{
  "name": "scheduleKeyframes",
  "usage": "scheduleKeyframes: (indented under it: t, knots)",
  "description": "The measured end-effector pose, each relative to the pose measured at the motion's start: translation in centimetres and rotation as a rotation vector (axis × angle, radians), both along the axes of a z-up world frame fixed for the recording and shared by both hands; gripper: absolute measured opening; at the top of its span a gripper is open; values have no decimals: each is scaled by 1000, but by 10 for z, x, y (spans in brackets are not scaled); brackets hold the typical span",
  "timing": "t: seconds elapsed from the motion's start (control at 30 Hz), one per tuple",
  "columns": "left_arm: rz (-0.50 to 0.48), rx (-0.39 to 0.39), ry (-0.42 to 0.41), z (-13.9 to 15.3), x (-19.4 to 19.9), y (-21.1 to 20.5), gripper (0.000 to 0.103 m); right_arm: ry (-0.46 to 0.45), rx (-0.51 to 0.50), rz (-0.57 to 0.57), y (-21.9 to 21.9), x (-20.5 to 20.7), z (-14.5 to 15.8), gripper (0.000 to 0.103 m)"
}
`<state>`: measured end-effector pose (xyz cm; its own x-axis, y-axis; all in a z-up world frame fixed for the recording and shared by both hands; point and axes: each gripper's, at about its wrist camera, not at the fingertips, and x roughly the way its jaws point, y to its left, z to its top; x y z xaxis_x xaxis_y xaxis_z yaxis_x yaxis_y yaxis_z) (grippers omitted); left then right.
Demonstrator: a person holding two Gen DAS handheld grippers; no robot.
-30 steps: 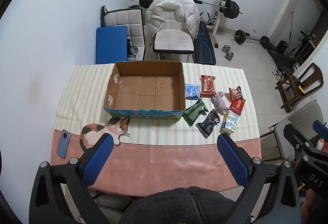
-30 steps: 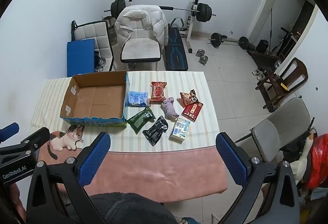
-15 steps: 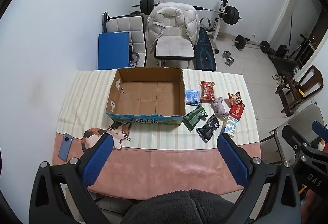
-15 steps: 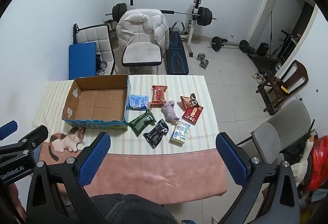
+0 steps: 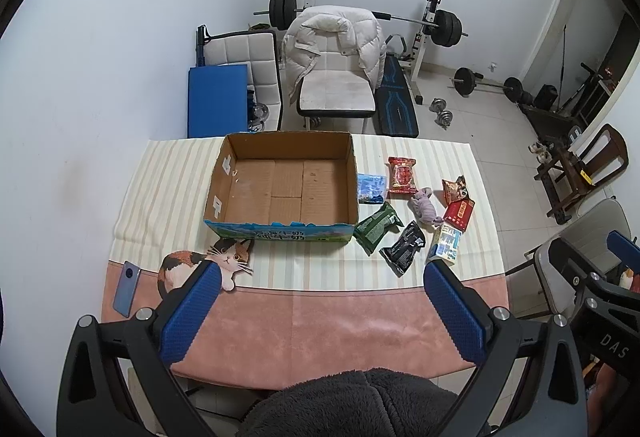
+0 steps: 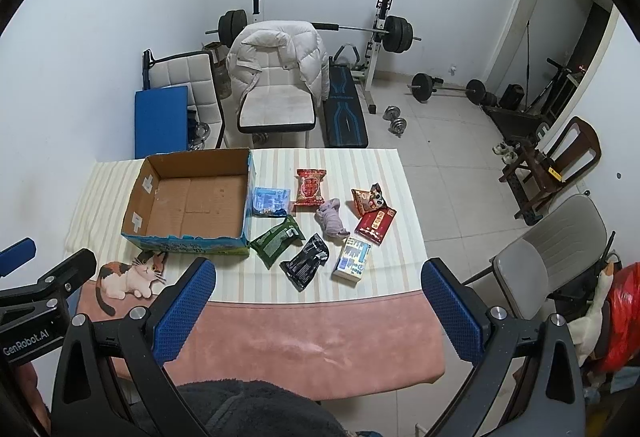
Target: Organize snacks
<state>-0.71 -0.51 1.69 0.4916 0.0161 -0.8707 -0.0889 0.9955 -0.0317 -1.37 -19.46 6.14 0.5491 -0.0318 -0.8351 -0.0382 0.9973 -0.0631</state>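
Observation:
An empty cardboard box [image 5: 286, 185] [image 6: 192, 201] sits on the striped cloth. To its right lie several snacks: a blue pack [image 6: 271, 200], a red bag [image 6: 309, 187], a green pouch [image 6: 276, 241], a black pouch [image 6: 306, 264], a white-blue carton [image 6: 353, 258], a red flat box [image 6: 375, 223], a small orange bag [image 6: 370, 199] and a grey crumpled item [image 6: 331, 221]. My left gripper [image 5: 320, 311] and right gripper [image 6: 316, 311] hang open high above the table's near edge, holding nothing.
A phone [image 5: 126, 287] lies at the table's near left by a cat print [image 5: 204, 263]. Behind the table stand a white chair with a jacket [image 5: 334, 65], a blue mat [image 5: 216, 99] and a barbell rack [image 5: 436, 25]. A grey folding chair [image 6: 548, 253] stands to the right.
Both grippers have risen and pulled back, so the table and box look smaller and farther. Nothing on the table has moved.

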Motion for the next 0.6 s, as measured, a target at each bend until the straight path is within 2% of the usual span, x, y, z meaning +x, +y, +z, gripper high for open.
scheduleKeyframes:
  t: [0.6]
  knots:
    - [-3,-4,-2,5,-4,-6,103,-2,3,5,1,2,2,103]
